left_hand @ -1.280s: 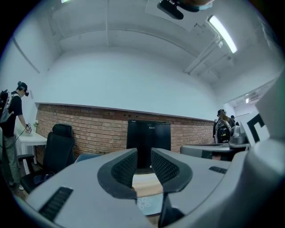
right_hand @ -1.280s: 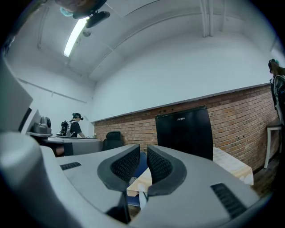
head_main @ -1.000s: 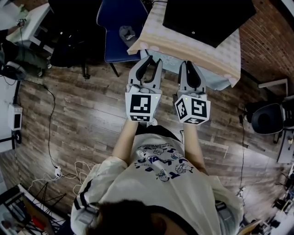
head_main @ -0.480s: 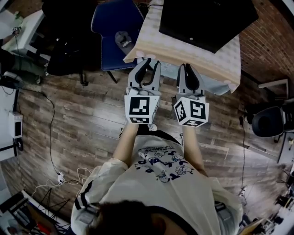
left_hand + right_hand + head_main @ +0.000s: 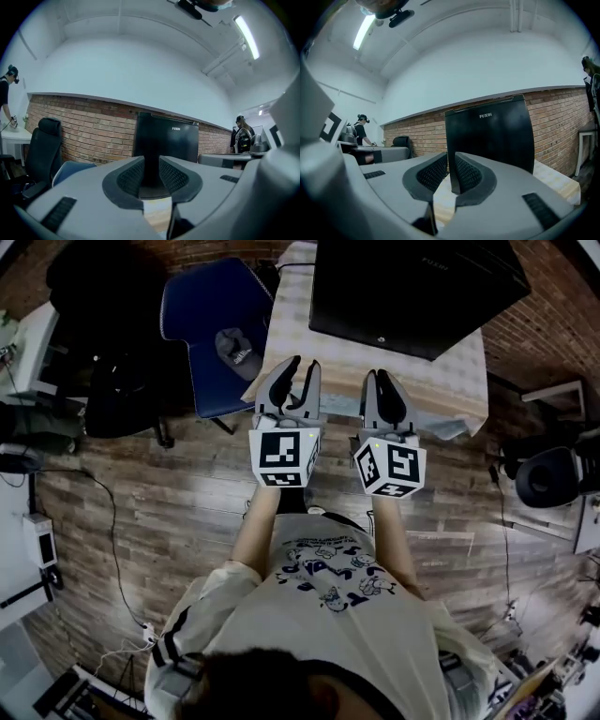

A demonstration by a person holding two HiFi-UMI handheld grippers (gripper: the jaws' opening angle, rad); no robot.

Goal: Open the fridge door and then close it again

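**Both grippers level before the closed fridge**

From the head view only the top of the black fridge (image 5: pixel 412 287) shows, cut off by the upper edge. Its door face cannot be seen there. In the left gripper view the fridge (image 5: pixel 166 138) stands dark and flat-fronted, its lower part hidden behind the jaws, and no handle can be made out. The right gripper view shows the fridge (image 5: pixel 492 136) the same way.

The fridge stands on the cloth-covered desk (image 5: pixel 292 329). The left gripper (image 5: pixel 302 364) has its jaws drawn in to a narrow slit with nothing between them. The right gripper (image 5: pixel 380 376) has its jaws together and empty. Both are clear of the fridge, over the desk's near edge.
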